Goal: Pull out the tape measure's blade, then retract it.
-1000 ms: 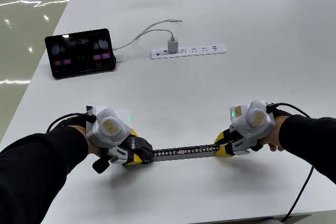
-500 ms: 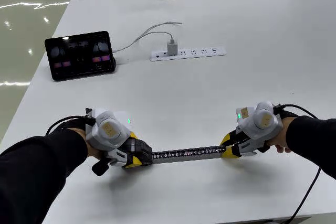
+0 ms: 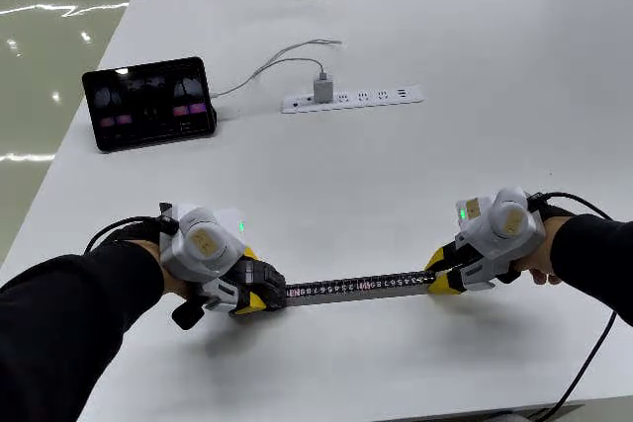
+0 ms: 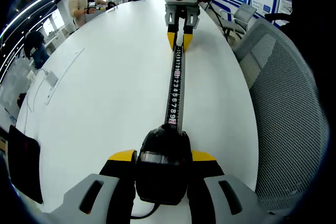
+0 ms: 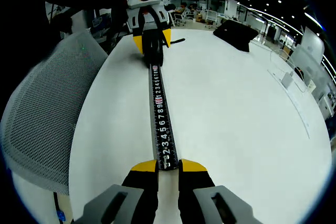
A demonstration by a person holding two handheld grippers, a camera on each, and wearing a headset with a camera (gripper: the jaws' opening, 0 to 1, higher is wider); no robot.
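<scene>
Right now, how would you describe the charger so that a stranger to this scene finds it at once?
On the white table, find the long white power strip lying flat near the middle. The charger is the small white block standing on its left part in the head view, the strip's one plug, with a grey cable leaving it.

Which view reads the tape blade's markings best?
Right gripper view: the blade runs up its middle, with large, legible digits at the near end. Left gripper view shows them smaller; head view shows a thin strip with tiny print.
</scene>
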